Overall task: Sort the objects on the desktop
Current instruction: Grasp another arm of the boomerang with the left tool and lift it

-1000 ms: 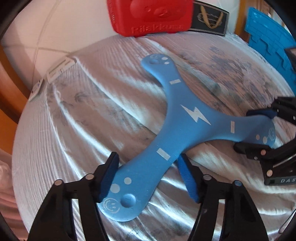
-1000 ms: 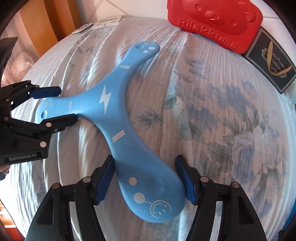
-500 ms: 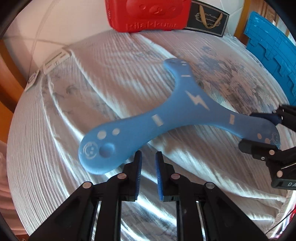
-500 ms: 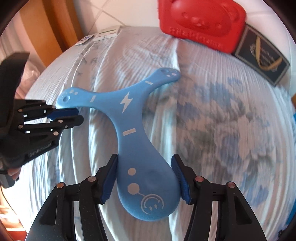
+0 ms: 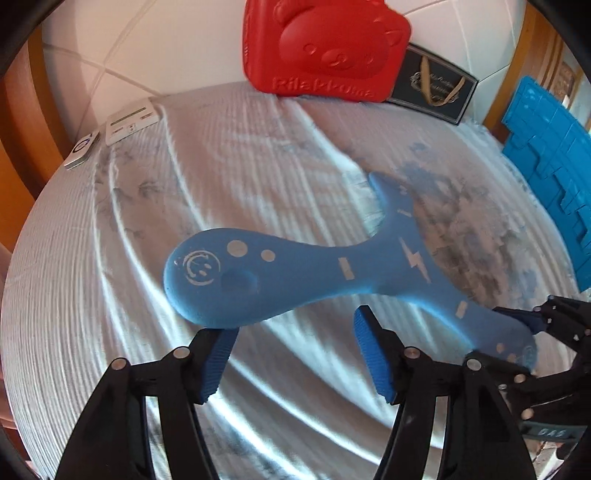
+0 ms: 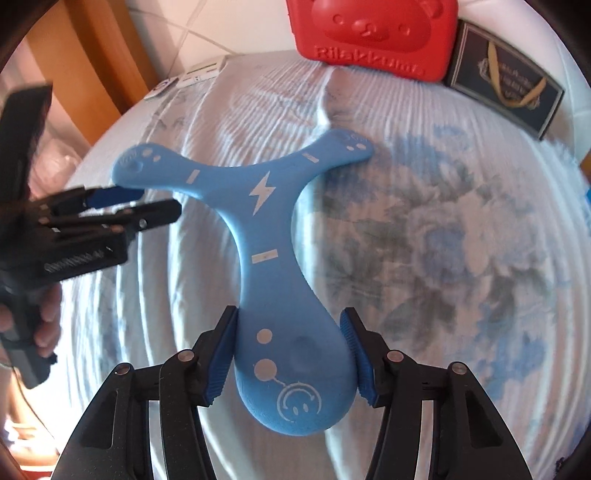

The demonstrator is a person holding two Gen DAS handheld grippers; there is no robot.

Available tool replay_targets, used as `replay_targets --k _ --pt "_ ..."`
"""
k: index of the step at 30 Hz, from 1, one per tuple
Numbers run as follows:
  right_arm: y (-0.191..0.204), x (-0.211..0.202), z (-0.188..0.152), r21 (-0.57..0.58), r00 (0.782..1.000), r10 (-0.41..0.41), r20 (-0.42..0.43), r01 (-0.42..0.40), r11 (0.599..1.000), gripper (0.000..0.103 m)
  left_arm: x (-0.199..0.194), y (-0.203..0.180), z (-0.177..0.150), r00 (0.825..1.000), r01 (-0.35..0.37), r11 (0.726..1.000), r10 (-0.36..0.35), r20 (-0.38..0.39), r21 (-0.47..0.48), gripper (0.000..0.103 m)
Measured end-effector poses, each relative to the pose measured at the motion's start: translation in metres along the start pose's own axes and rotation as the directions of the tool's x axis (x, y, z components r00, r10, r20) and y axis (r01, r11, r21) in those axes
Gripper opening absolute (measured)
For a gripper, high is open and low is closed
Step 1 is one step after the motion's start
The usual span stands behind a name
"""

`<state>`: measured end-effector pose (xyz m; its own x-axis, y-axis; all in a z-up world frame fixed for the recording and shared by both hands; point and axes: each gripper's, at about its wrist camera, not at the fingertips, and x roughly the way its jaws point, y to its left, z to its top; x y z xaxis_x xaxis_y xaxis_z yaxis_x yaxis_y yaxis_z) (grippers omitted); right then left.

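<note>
Floral quilted bedspread (image 6: 424, 229) underneath; right gripper (image 6: 291, 354) clamps the three-armed blue foam boomerang (image 6: 266, 221), left gripper (image 5: 295, 354) spread empty; the boomerang could pivot loose.

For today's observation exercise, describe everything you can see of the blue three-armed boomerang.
The boomerang is a flat, matte blue, foam-like piece with three rounded arms meeting at a white lightning bolt. Each arm carries white dashes, dots and a smiley ring, plus a shallow dimple. It lies over the floral bedspread. The right tool clamps one arm by its edges. The left tool is open, with a second arm just ahead of its pads; whether it touches is unclear. The third arm points toward the red case.
</note>
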<state>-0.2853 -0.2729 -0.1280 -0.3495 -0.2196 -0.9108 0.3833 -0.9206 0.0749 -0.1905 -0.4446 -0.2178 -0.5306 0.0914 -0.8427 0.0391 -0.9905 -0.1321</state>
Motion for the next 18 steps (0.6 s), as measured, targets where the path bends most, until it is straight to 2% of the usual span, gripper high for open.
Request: replay_targets --k 2,3,4,5,6,9,14,16,18 --pt "-0.002 -0.004 -0.001 -0.001 1.000 0.018 0.006 -0.018 1.000 0.054 0.002 -0.008 0.002 1.000 -0.018 1.000 0.018 0.007 0.019 0.063" --pt "-0.003 -0.007 -0.001 -0.004 1.000 0.012 0.014 -0.012 1.000 0.054 0.007 -0.014 0.004 0.998 -0.055 0.998 0.056 -0.006 0.043 0.063" --pt "-0.005 -0.010 -0.002 -0.005 1.000 0.003 0.021 -0.003 1.000 0.054 0.010 -0.020 0.003 0.997 -0.076 0.995 0.076 -0.004 0.072 0.057" --pt "-0.006 -0.013 -0.002 -0.001 1.000 -0.008 0.029 0.008 1.000 0.054 0.011 -0.026 0.002 0.994 -0.106 0.990 0.106 0.005 0.096 0.039" --pt "-0.008 -0.018 -0.002 0.007 0.999 -0.015 0.043 0.015 1.000 0.054 0.010 -0.030 0.001 0.993 -0.117 0.987 0.117 0.001 0.109 0.030" --pt "-0.010 -0.034 -0.001 0.000 0.995 -0.052 0.089 0.053 0.999 0.054 0.001 -0.040 0.001 0.995 -0.099 0.988 0.098 0.021 0.122 0.025" --pt "-0.019 -0.065 -0.005 -0.001 0.987 -0.084 0.135 0.085 0.996 0.054 -0.020 -0.064 0.008 0.995 -0.097 0.978 0.088 0.056 0.183 0.025" --pt "-0.026 -0.071 -0.012 0.010 0.987 -0.087 0.132 0.087 0.996 0.054 -0.026 -0.072 0.011 0.997 -0.064 0.976 0.053 0.055 0.208 0.025" --pt "-0.038 -0.075 -0.023 0.030 0.989 -0.091 0.115 0.088 0.996 0.054 -0.031 -0.085 0.012 0.999 0.000 0.969 -0.010 0.036 0.249 0.025"
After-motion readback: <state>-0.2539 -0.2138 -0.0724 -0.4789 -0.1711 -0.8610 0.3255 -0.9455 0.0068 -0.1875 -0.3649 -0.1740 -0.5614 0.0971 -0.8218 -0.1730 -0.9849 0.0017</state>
